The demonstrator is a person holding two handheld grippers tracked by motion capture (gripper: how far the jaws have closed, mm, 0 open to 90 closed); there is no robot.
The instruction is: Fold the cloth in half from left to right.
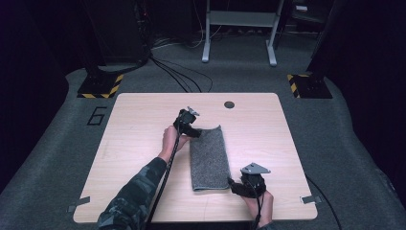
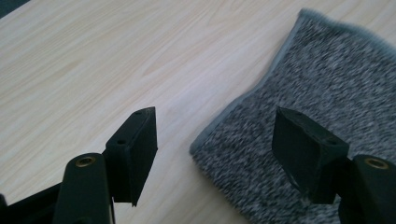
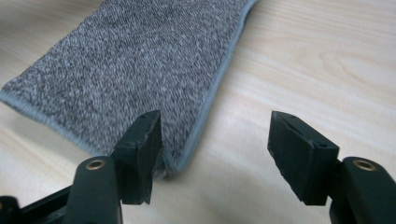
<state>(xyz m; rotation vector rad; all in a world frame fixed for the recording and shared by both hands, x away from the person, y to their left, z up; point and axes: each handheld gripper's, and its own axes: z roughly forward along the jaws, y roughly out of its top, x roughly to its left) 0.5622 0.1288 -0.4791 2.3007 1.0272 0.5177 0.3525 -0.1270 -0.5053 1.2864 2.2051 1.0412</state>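
Tongs first: the left tongs (image 2: 215,144) stand open with nothing pressed between the pads, one jaw over bare wood and the other over the far left corner of the towel (image 2: 322,107). The right tongs (image 3: 215,149) are open too and hold nothing; the towel's near right corner (image 3: 175,165) lies just beside the left-hand jaw in the right gripper view, with bare table under the other jaw.

In the high view the left tongs (image 1: 187,123) sit at the towel's far left corner and the right tongs (image 1: 245,186) at its near right corner, so the two hands flank it on a diagonal. The towel (image 1: 209,158), grey and speckled with a paler hem, lies flat as a long narrow strip in the middle of the table (image 1: 143,110), its length running away from the person. It looks already folded lengthwise, though the layers cannot be counted from here.

The step in hand appears to be a release after laying the strip down, or a fresh approach to its corners. To do it well, lift each pair of tongs clear before moving sideways, so no pad drags the hem and skews the strip. If another fold follows, take both corners of one short end, bite past the hem through all layers, and carry them level to the opposite end.
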